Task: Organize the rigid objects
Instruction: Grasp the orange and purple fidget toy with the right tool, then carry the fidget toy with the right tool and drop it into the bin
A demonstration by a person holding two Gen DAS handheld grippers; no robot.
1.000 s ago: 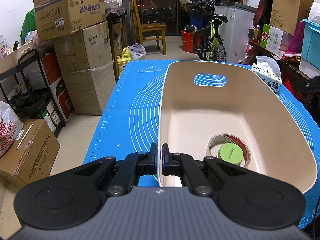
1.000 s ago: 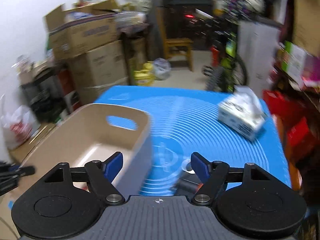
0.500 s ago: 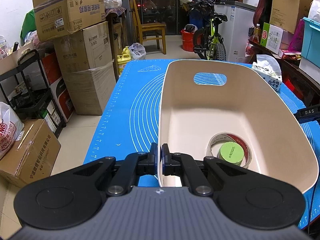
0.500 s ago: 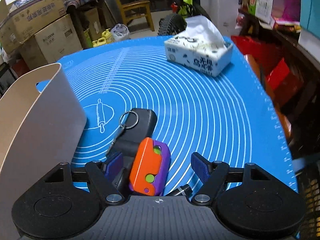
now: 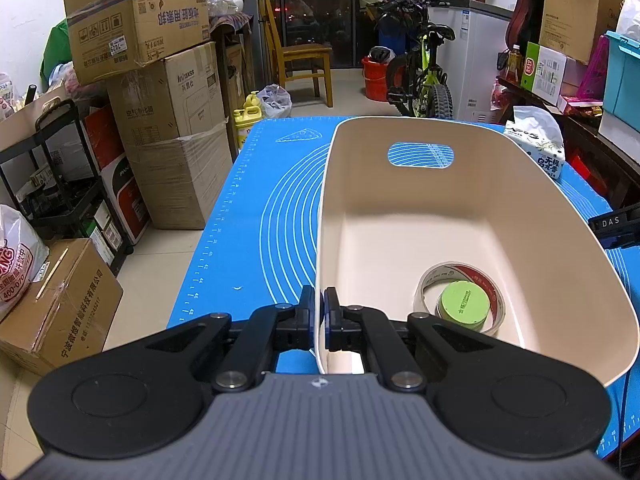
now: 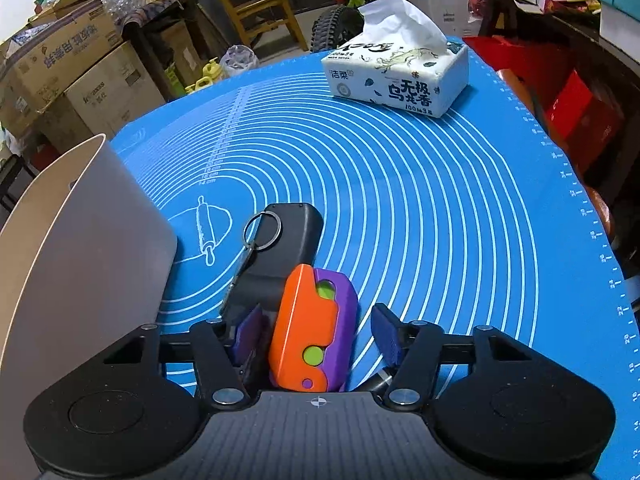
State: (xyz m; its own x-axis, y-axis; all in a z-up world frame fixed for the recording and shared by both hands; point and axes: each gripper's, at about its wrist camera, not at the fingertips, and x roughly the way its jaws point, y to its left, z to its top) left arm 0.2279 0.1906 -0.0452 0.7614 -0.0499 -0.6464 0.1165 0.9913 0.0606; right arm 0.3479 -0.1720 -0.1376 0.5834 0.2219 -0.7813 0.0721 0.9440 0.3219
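step in hand: pick-up w/ left tool (image 5: pixel 319 316) clamped on near wall of beige bin (image 5: pixel 520 200), right tool (image 6: pixel 316 334) open astride orange/purple toy (image 6: pixel 314 330) just right of bin on counter; next: close on toy, lift over rim, release inside.

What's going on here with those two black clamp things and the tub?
A person is tidying small items into a beige bin. The left gripper is clamped on the bin's rim; a tape roll already lies inside. The right gripper, open, straddles an orange and purple toy beside a black key fob on the blue mat.
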